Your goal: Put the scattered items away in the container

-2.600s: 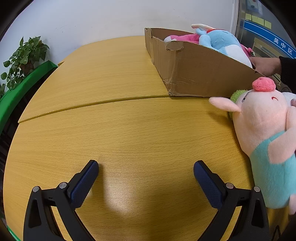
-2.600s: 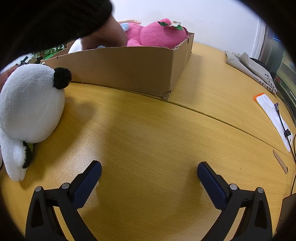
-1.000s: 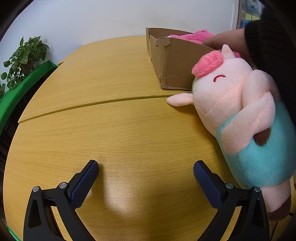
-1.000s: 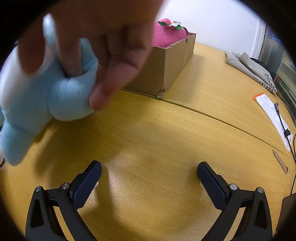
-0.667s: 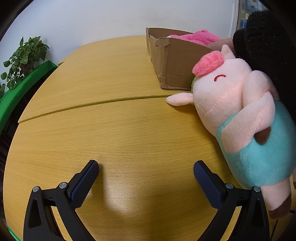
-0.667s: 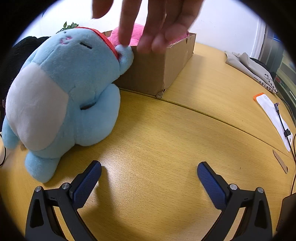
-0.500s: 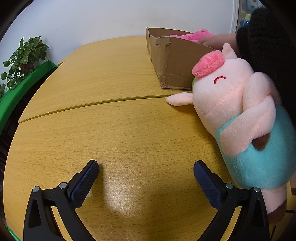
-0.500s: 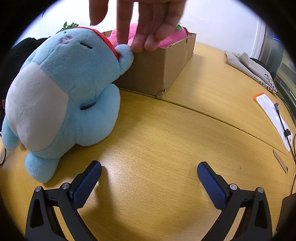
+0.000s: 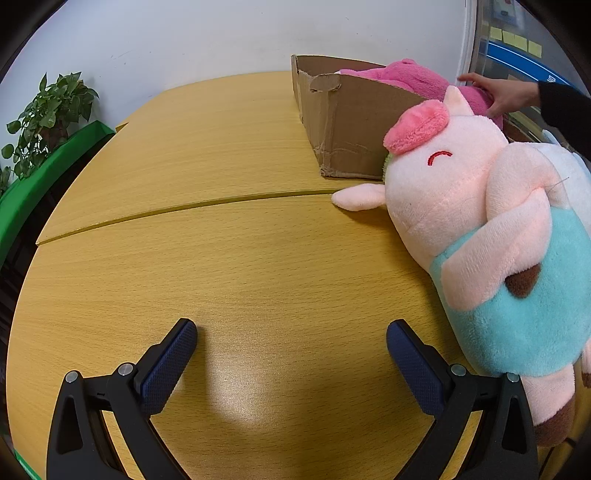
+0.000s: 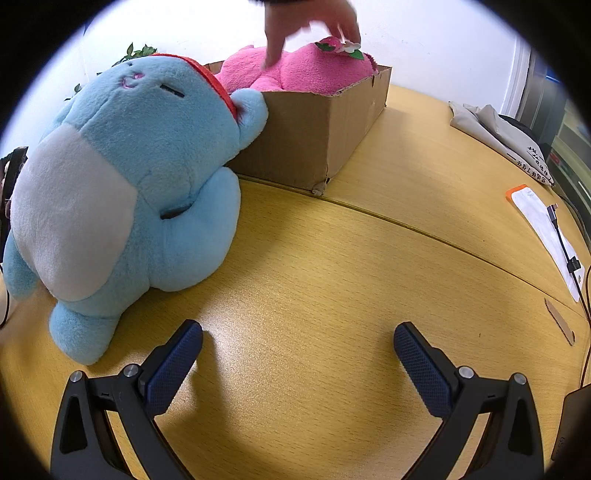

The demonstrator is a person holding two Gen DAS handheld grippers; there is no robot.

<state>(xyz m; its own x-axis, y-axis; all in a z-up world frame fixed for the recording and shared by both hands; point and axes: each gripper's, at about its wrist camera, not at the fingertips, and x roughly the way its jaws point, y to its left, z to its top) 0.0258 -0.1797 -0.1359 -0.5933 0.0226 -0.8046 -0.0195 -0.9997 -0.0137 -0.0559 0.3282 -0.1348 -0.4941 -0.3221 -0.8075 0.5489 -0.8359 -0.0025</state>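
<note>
A cardboard box stands at the back of the wooden table and holds a pink plush; the box and pink plush also show in the right wrist view. A pink pig plush in a teal outfit lies on the table right of my left gripper, which is open and empty. A light blue plush leans against the box, left of my right gripper, which is open and empty. A bare hand touches the pink plush; it also shows in the left wrist view.
A potted plant and a green ledge lie off the table's left. A folded grey cloth, a white and orange packet with a cable and a small cardboard strip lie at the table's right.
The hand set the blue plush down against the box, let go and moved up onto the pink plush in the box. The pig stays where it was laid. Both grippers have not moved.
</note>
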